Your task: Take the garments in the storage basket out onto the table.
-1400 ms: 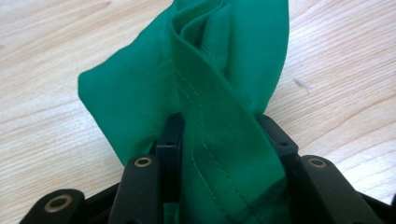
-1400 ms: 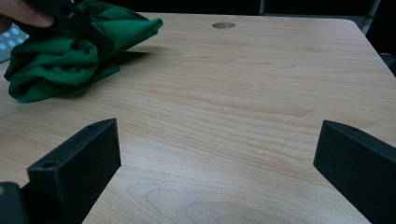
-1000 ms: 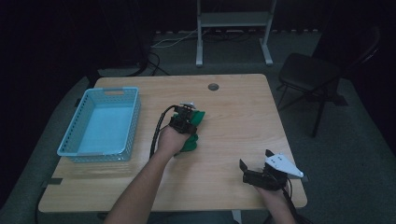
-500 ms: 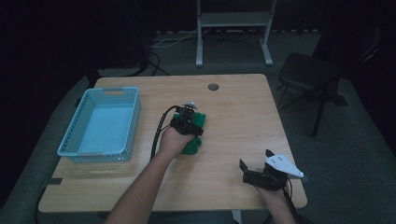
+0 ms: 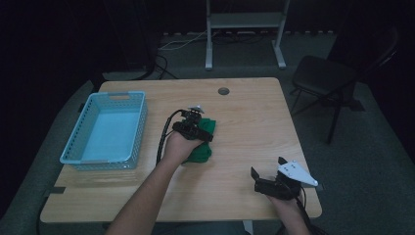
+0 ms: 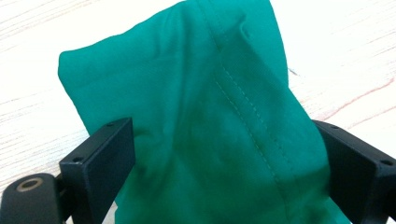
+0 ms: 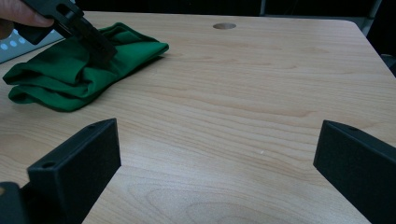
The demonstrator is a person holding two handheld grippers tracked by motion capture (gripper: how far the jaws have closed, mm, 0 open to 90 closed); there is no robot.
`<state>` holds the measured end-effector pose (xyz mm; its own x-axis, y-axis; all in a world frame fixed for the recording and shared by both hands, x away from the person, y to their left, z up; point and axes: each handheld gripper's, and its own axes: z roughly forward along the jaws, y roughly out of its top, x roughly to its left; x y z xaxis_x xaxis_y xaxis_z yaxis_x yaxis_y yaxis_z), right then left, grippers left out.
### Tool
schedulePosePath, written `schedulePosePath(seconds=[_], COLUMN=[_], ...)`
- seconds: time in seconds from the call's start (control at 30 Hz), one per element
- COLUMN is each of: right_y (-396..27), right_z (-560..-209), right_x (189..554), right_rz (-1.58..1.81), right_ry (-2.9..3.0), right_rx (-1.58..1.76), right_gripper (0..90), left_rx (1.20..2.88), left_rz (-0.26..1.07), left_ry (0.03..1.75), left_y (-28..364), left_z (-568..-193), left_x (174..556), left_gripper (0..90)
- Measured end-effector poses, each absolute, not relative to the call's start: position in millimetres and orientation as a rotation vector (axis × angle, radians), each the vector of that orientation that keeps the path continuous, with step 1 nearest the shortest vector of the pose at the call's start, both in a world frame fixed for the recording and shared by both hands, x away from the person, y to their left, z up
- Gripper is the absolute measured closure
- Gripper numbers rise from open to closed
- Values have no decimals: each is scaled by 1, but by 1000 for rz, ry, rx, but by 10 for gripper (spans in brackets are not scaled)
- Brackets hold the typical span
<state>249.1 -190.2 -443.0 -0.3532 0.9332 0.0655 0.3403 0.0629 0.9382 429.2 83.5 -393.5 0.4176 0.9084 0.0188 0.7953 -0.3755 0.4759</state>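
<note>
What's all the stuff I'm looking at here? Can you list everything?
Table: one, light wood, centre of the room.
Green cloth: one, bunched, mid-table.
Basket: one, light blue plastic, table's left side.
Cable hole: one, dark, far table edge.
Chair: one, black, right of the table.
Metal stand: one, grey, behind the table.
Left gripper: one, black, jaws wide apart around the cloth.
Right gripper: one, black, open over bare table, near right corner.

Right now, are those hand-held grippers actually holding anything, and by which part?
Nothing is gripped. The left hand-held gripper has just opened, its jaws wide around the bunched green cloth. The right hand-held gripper is open over bare table.
</note>
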Motion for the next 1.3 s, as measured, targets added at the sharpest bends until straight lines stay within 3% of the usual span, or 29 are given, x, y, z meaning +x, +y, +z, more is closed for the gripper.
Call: schedulePosePath(seconds=[0.47, 1.3], right_y=[-190, -189], right_z=[-443, -443], right_x=[249, 249], right_rz=[1288, 1285], right_ry=[1757, 1757], right_rx=[1274, 1273], right_gripper=[0, 0], left_rx=[2172, 1845], left_rz=[466, 749], left_ry=[1395, 1108], left_y=[86, 88], left_z=[-377, -346], left_x=[423, 394], left_gripper=[99, 98])
